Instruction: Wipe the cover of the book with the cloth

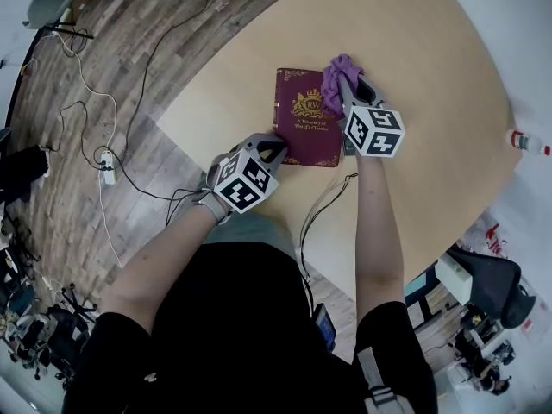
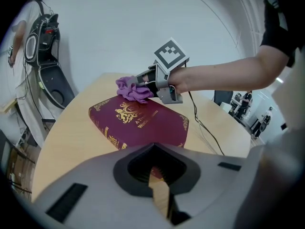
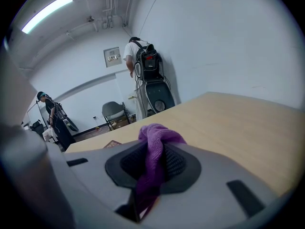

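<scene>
A maroon book [image 1: 304,132] with gold print lies flat on the round tan table [image 1: 431,76]. My right gripper [image 1: 345,89] is shut on a bunched purple cloth [image 1: 336,74], which rests at the book's far right corner. In the right gripper view the cloth [image 3: 155,142] bulges out above the jaws of the right gripper [image 3: 152,161], and only a corner of the book [image 3: 113,144] shows. My left gripper [image 1: 274,149] is at the book's near left corner. In its own view the left gripper [image 2: 155,163] is shut with nothing in it, and the book [image 2: 138,125] and cloth [image 2: 133,89] lie beyond.
A small bottle [image 1: 528,142] stands near the table's right edge. Cables and a power strip [image 1: 107,166] lie on the wood floor at left. A black chair [image 1: 487,283] sits at lower right. A person with a backpack [image 3: 143,70] stands by the far wall.
</scene>
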Tool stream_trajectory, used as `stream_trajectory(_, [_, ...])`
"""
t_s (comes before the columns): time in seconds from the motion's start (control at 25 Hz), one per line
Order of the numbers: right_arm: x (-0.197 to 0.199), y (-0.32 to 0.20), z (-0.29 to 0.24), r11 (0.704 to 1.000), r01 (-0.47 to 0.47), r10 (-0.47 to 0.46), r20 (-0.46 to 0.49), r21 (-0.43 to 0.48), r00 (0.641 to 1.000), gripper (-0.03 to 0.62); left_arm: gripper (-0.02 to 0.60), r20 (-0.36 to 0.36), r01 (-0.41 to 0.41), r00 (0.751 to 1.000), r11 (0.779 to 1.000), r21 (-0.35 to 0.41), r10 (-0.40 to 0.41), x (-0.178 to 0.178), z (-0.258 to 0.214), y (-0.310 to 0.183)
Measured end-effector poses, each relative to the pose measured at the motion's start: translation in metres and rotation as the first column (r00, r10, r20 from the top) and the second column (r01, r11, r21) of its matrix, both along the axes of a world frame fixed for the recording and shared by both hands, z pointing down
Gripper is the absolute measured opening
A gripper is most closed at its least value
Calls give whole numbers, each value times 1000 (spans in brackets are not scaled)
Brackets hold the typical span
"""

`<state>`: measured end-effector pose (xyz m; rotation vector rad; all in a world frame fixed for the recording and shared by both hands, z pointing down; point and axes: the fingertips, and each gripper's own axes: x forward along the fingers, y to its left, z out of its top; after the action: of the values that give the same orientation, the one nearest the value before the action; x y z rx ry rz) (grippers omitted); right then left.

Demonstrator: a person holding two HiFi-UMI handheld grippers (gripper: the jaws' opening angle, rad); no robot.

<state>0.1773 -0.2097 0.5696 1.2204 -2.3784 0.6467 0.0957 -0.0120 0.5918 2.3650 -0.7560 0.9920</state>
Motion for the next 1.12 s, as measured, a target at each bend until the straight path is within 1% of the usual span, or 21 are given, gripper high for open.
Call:
stream_trajectory(0.08, [0, -2, 0, 1000, -12, 12, 12, 10, 1000, 74, 20, 7, 2, 1000, 1000, 6, -2, 0, 0, 0])
stream_trajectory(0.16, [1, -2, 1, 1000, -25, 24, 21, 16, 999, 74, 20, -2, 15, 1000, 1000, -1, -15, -1, 1, 0])
stream_trajectory(0.36, [3, 8, 1, 999, -30, 30, 1, 39, 1000, 72, 20, -20, 31, 999, 998, -57, -33, -2, 3, -1])
stream_trajectory(0.44, [5, 12, 0, 999, -32, 32, 2, 43, 999, 72, 19, -22, 36, 999, 997, -66, -37, -2, 2, -1])
stream_trajectory(0.6, [8, 21, -1, 998, -42, 41, 23, 43, 999, 72, 18, -3, 29, 1000, 998, -47, -29, -2, 0, -1])
stream_trajectory(0.72, [12, 31, -1, 998, -47, 46, 34, 31, 998, 72, 18, -2, 28, 1000, 998, -51, -28, -1, 1, -1])
stream_trajectory(1.12, [23, 92, 0, 999, -45, 45, 38, 18, 998, 72, 19, -9, 29, 1000, 998, -50, -30, -2, 1, -1])
